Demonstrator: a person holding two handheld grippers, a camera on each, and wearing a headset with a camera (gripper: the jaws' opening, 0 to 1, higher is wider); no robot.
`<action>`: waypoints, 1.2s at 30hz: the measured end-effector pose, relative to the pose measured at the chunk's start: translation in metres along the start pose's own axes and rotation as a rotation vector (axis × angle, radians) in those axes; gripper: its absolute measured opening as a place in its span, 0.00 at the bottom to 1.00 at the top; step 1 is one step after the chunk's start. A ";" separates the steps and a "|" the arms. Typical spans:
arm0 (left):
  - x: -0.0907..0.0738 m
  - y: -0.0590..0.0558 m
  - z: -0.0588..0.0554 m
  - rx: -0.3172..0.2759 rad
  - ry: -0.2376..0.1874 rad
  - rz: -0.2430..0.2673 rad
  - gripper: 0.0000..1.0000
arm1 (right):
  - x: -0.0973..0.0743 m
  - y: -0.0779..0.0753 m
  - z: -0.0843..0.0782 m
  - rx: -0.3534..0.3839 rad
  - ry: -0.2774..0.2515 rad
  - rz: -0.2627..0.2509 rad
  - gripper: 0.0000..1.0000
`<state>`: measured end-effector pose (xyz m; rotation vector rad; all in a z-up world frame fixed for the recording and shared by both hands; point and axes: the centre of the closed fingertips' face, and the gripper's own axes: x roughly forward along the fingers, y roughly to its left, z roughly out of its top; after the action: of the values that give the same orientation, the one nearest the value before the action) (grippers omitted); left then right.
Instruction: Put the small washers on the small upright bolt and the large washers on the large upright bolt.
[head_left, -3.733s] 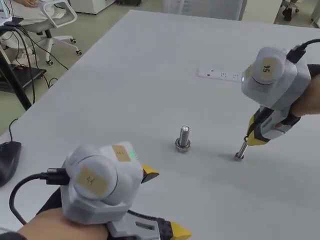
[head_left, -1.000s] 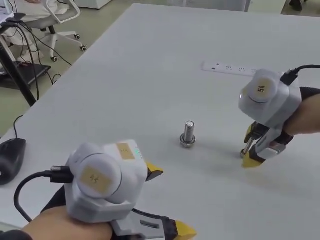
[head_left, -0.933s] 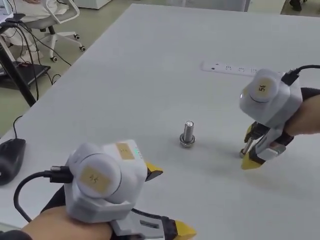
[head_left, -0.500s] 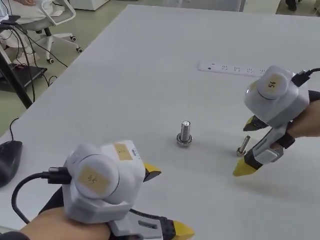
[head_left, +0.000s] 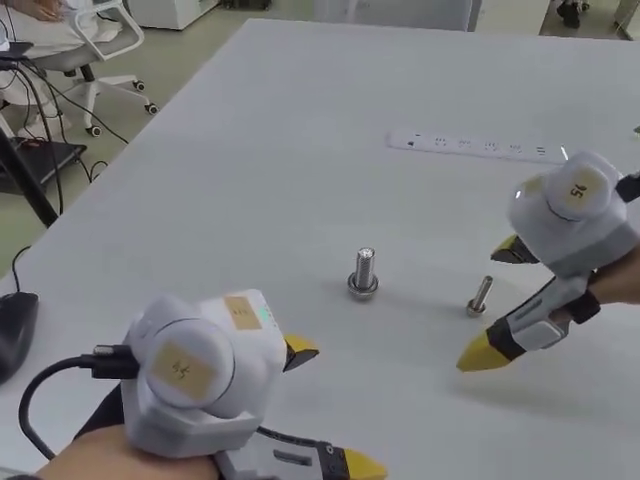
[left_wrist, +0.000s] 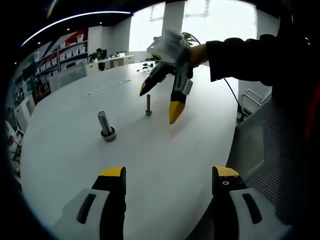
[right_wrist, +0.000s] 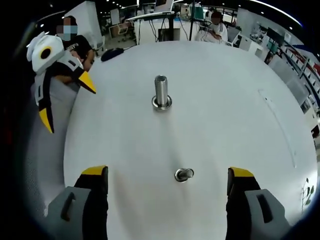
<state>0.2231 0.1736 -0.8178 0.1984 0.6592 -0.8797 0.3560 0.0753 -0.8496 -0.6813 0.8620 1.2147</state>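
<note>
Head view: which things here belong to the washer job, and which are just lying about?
Job: large upright bolt, small upright bolt.
Lying about: power strip, mouse, office chair.

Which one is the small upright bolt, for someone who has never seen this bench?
On the white table, nearer the person than the white power strip, two bolts stand upright. The small bolt is the one to the right in the head view, between the open jaws of the right gripper. It is thinner and shorter than the large bolt.
</note>
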 end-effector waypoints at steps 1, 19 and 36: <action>0.000 0.000 0.000 0.001 0.000 -0.001 0.69 | -0.001 0.000 -0.001 0.001 -0.002 -0.004 1.00; -0.004 0.003 0.009 0.003 -0.040 0.020 0.74 | -0.020 0.020 0.000 0.066 -0.088 -0.053 1.00; -0.016 0.016 0.025 -0.039 -0.126 0.075 0.82 | -0.048 0.039 0.005 0.138 -0.238 -0.180 1.00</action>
<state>0.2393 0.1836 -0.7903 0.1308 0.5481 -0.7997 0.3136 0.0635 -0.8058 -0.4802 0.6644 1.0399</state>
